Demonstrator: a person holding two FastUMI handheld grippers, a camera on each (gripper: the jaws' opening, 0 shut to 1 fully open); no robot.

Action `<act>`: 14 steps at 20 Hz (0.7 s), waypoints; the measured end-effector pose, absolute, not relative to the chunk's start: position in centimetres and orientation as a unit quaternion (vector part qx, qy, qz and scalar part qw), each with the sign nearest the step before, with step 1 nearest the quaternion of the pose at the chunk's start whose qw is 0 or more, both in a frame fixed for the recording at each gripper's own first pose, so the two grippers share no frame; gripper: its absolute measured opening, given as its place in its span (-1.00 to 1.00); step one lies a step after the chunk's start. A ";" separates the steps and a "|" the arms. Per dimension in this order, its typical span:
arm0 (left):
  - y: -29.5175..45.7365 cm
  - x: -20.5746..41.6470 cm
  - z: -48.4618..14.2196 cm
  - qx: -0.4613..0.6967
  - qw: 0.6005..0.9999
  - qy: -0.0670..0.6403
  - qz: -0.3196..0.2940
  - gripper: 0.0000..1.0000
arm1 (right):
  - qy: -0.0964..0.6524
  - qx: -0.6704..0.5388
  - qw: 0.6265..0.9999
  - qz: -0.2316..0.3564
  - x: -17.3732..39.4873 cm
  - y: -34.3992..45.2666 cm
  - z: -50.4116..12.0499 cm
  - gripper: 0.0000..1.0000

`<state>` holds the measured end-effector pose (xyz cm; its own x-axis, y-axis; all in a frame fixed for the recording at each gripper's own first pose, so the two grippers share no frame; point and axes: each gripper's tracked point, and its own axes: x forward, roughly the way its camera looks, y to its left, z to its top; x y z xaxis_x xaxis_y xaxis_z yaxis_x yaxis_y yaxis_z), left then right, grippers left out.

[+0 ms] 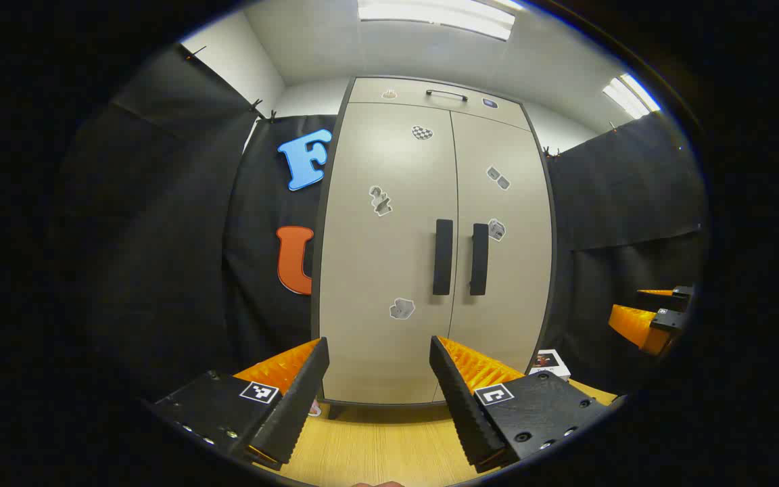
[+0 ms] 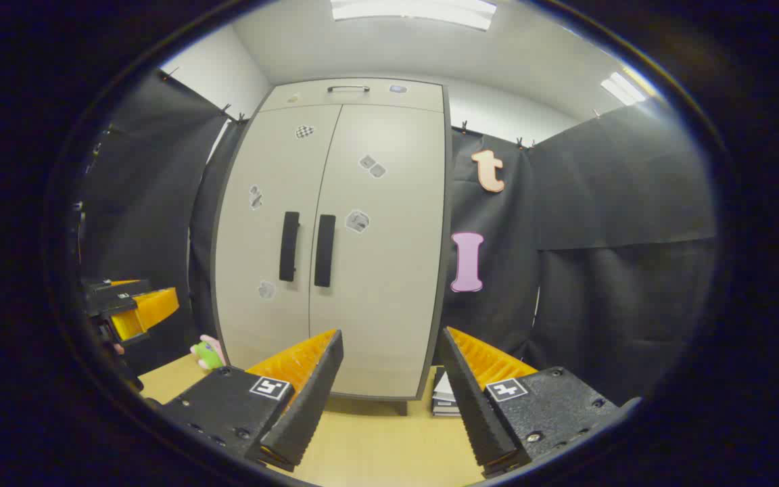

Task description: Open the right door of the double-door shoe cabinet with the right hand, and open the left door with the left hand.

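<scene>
Beige shoe cabinet point(image 1: 430, 237) is seen upright ahead, left door point(image 1: 389, 257) and right door point(image 2: 379, 257) closed. Left gripper point(image 1: 379, 379) and right gripper point(image 2: 389, 372) are held spread, well short of it. A green toy point(image 2: 205, 354) lies left, stacked books point(image 2: 445, 398) right.

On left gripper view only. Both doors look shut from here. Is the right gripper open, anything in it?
Observer: The right gripper is open, with nothing between its fingers.
Operator: Lined up on the right handle?
Observer: No. In the right gripper view the right door handle sits left of the gap between the fingers, and the gripper is not touching it.
Operator: Anything at the cabinet's lower left corner?
Observer: A green and pink plush toy lies on the wooden surface beside that corner of the cabinet.
</scene>
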<state>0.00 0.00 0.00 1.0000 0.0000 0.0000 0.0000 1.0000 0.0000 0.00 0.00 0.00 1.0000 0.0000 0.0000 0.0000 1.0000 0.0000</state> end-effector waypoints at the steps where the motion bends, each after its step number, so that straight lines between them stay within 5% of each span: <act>1: -0.1 0.0 0.4 0.001 1.000 -0.004 -0.002 0.79 | 0.002 0.003 1.000 0.005 -0.1 0.3 0.3 0.82; 14: -1.2 -0.7 1.4 0.001 1.000 -0.016 -0.023 0.83 | 0.003 0.031 0.999 0.007 0.0 0.9 0.6 0.81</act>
